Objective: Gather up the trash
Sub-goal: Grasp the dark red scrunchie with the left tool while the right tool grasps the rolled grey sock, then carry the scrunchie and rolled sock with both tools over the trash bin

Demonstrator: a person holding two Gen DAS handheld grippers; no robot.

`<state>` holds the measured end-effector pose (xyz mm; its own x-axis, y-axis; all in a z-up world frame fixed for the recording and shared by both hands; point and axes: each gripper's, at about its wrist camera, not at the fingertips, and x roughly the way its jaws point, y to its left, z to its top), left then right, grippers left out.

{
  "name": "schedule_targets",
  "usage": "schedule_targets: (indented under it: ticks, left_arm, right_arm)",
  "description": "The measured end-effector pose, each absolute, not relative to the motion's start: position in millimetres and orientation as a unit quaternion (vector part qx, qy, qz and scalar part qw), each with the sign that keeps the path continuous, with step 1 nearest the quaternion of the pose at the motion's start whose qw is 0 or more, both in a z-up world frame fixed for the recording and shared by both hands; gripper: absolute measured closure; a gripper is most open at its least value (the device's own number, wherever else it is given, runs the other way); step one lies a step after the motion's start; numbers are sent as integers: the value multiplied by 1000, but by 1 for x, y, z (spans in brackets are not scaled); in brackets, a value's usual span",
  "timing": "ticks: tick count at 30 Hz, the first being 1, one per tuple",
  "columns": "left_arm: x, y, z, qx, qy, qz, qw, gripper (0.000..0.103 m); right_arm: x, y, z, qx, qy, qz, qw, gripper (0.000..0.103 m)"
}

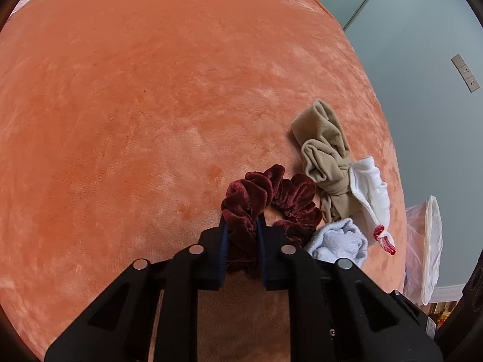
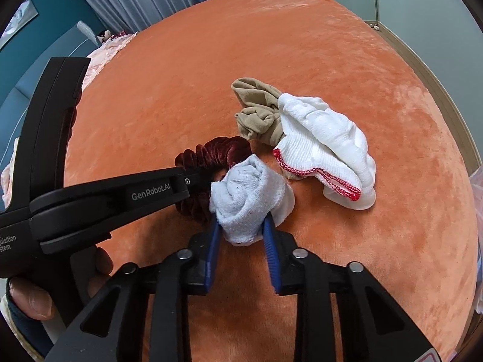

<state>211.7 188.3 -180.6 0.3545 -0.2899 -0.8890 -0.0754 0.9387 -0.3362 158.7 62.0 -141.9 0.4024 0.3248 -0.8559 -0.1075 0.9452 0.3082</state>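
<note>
Trash here means four soft items bunched together on the orange bedspread (image 2: 332, 45), and two of them are already in a grip. The left gripper (image 1: 241, 238) has its blue-padded fingers (image 1: 224, 241) pressed onto one side of the dark red velvet scrunchie (image 1: 271, 199), pinching a fold of the ring while the rest of it lies on the fabric. The right gripper (image 2: 241, 235) has its fingers (image 2: 212, 241) closed around the rolled pale blue sock (image 2: 247, 199), which sits touching the scrunchie on its near right side. Whether either item has left the bedspread cannot be told.

Beyond the scrunchie, just past its far edge, lies the crumpled tan stocking (image 2: 256, 108), untouched. Against that stocking, to the right of the scrunchie, rests the white work glove with red trim (image 2: 326, 141), also untouched.

A thin plastic bag (image 1: 425, 241) shows off the bed's edge, well to the right of the scrunchie; it is likely the place for the trash, though nothing can be seen inside it.

By this reckoning the task is at an early stage: two pieces gripped but not delivered, two pieces yet to be picked up.
</note>
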Motion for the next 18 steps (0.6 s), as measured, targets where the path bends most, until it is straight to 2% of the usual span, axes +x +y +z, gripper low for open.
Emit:
schedule_targets:
  ticks: [8,18]
  left_arm:
    - [194,179,-135,-157,528,-80,831,90]
    - [167,125,-34,-134,455,-130,871,90]
  right_arm:
    - [139,44,-106,115,500,132,849,84]
    - [101,-23,-21,143,417,98,892,84]
